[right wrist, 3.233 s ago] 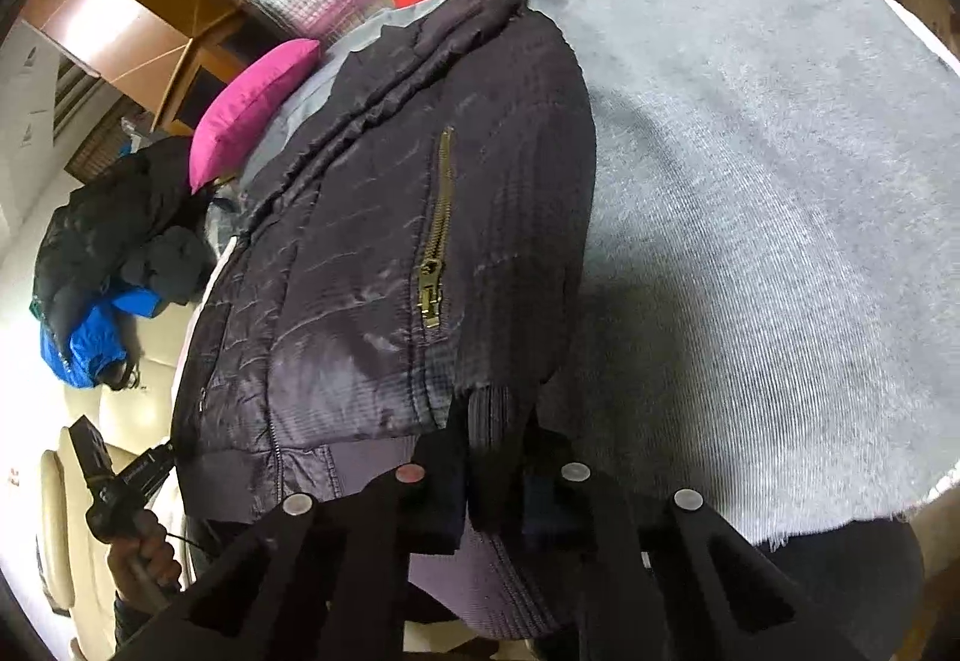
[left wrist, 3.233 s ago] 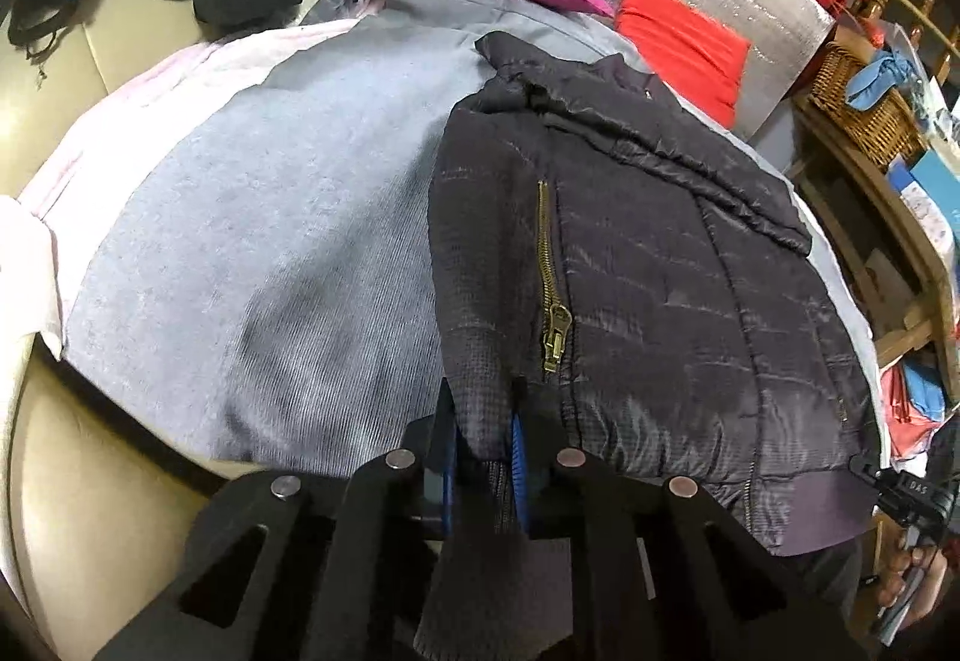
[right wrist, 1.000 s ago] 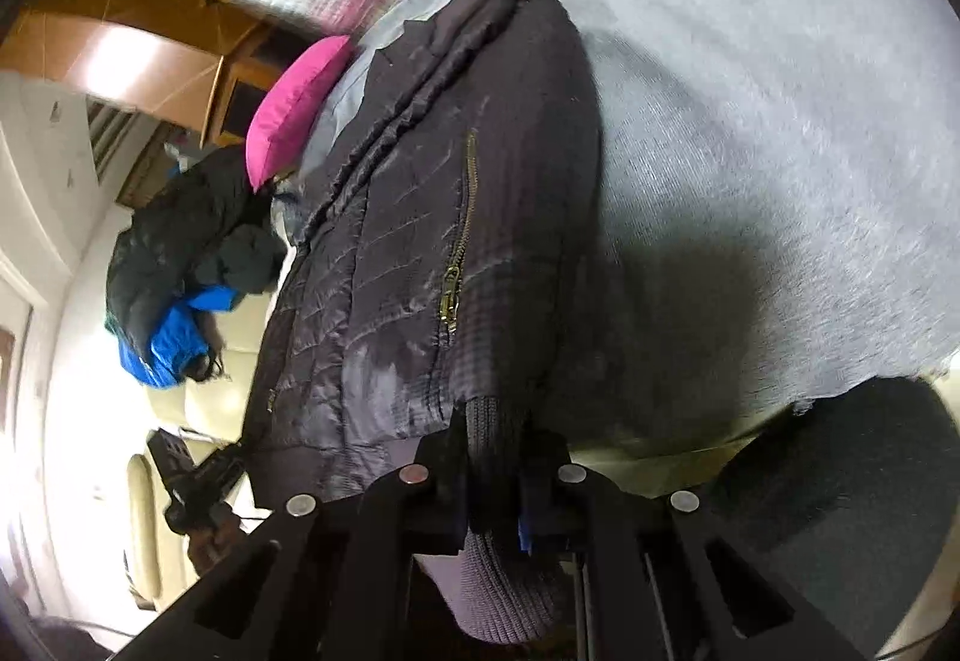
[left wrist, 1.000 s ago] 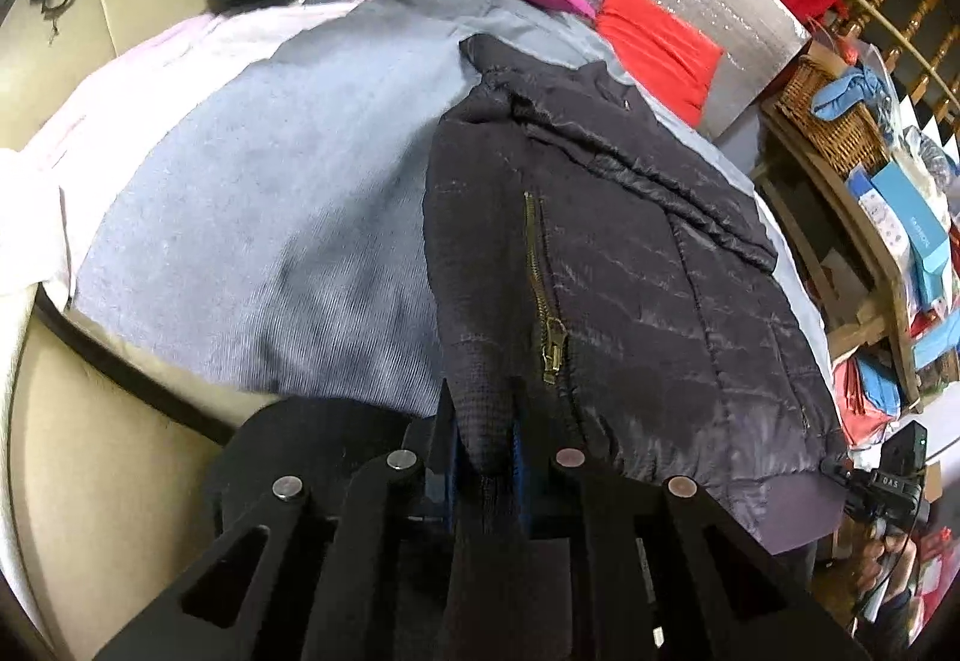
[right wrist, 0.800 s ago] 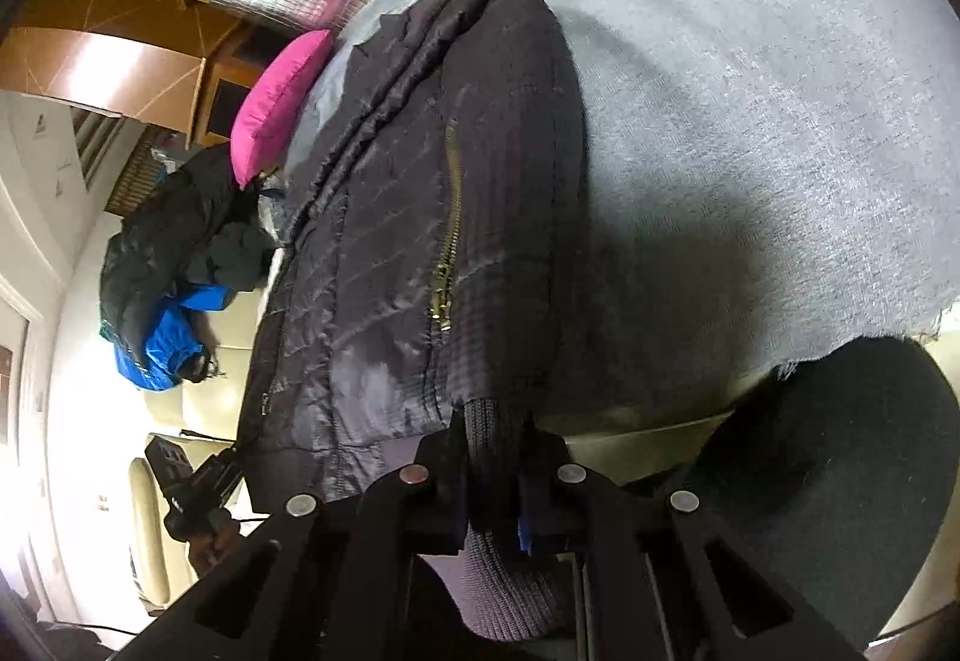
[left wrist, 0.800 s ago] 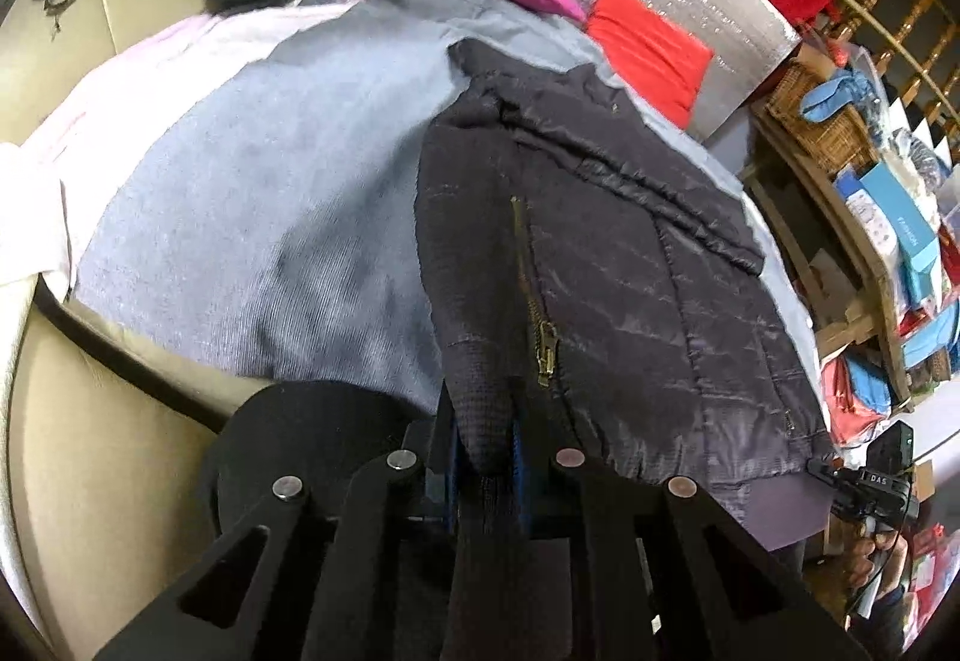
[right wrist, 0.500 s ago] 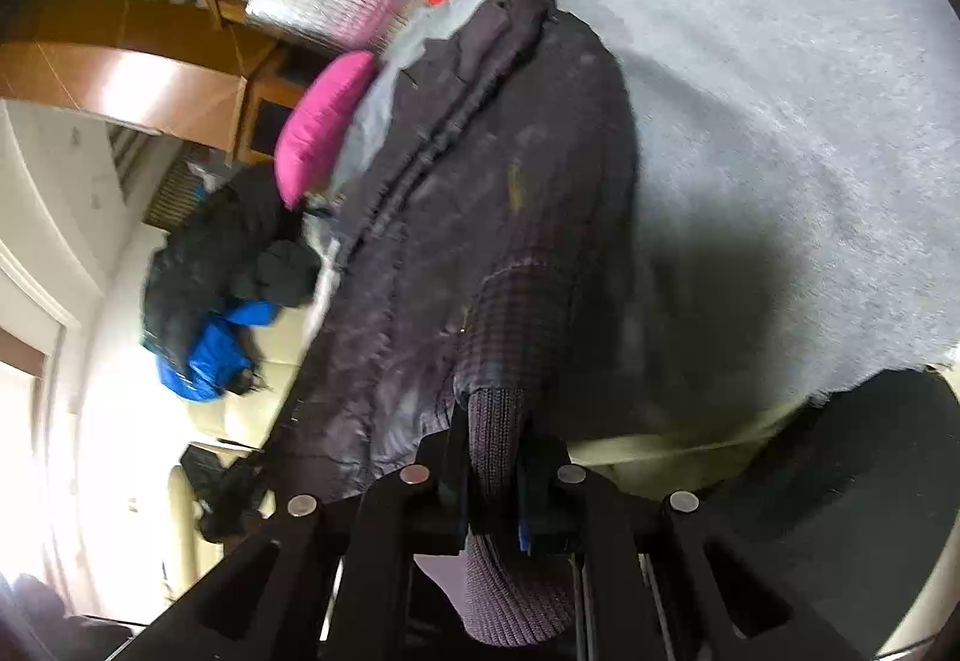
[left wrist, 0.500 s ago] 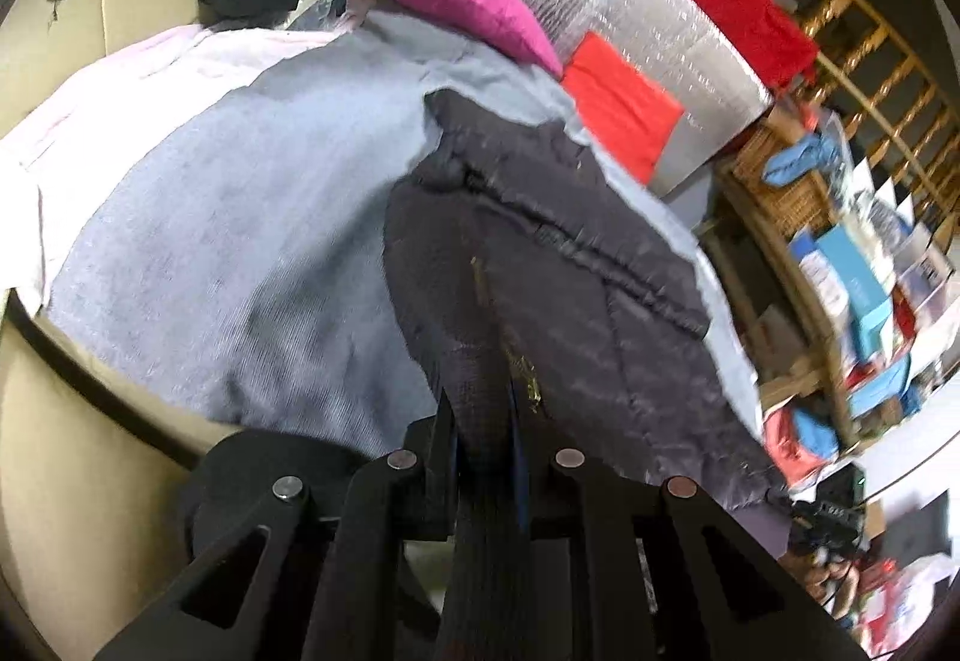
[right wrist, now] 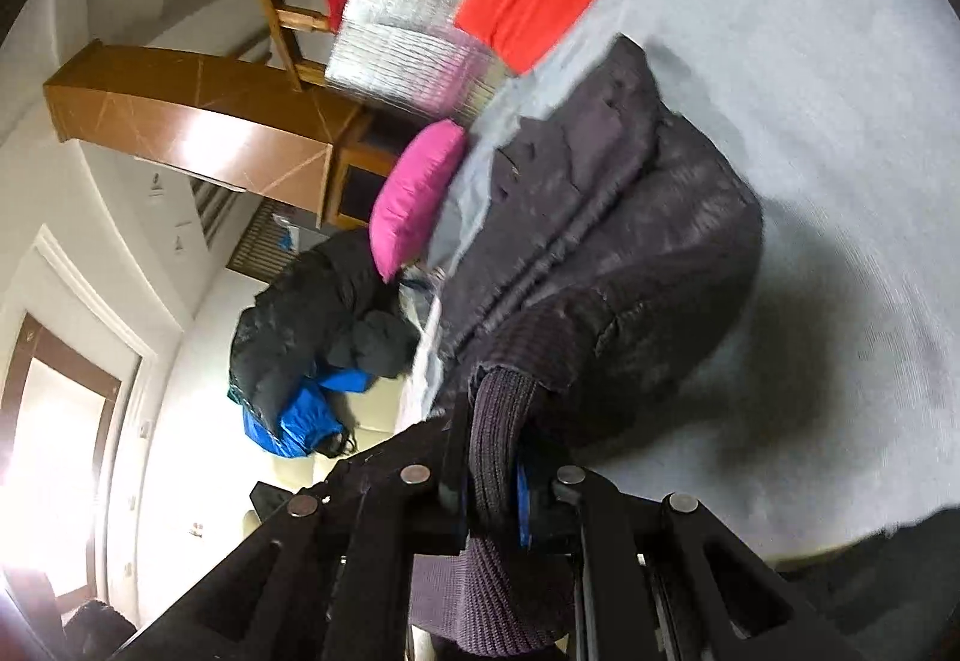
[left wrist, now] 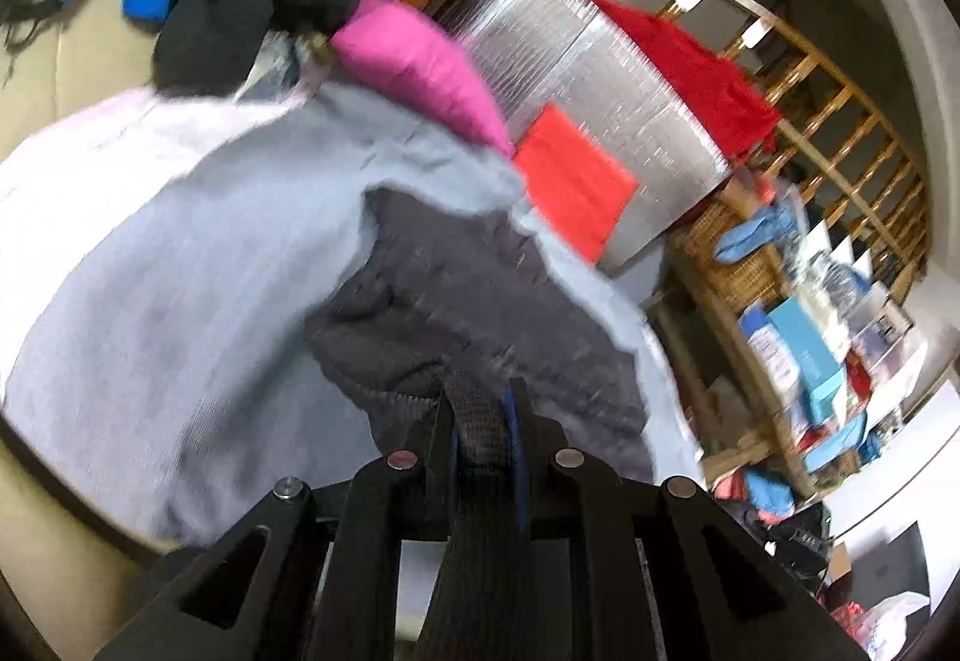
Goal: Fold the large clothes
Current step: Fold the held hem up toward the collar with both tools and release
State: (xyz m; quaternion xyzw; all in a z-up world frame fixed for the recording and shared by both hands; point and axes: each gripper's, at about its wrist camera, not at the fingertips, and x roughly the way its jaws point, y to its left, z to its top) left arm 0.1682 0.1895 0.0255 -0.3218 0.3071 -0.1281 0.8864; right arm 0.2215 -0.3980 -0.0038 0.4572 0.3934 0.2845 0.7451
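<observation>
A dark quilted jacket [left wrist: 468,313] with a ribbed knit hem lies on a grey blanket [left wrist: 180,301] on a bed. My left gripper [left wrist: 480,421] is shut on the ribbed hem at one bottom corner. My right gripper [right wrist: 492,457] is shut on the ribbed hem [right wrist: 498,421] at the other corner. Both hold the hem lifted above the blanket [right wrist: 840,181], and the lower part of the jacket [right wrist: 630,253] bulges over its upper part. The collar end still rests on the blanket. The left wrist view is blurred by motion.
A pink pillow [left wrist: 420,66], an orange cushion [left wrist: 570,187] and a silver foil panel [left wrist: 600,78] lie at the bed's head. Black and blue clothes [right wrist: 312,337] are piled on a beige sofa. A wooden railing [left wrist: 840,120] and cluttered shelves [left wrist: 810,349] stand to the right.
Both grippers have lifted the jacket's hem and carried it forward toward the collar. The flat jacket now bunches and folds over itself, and its zipper is out of sight.
</observation>
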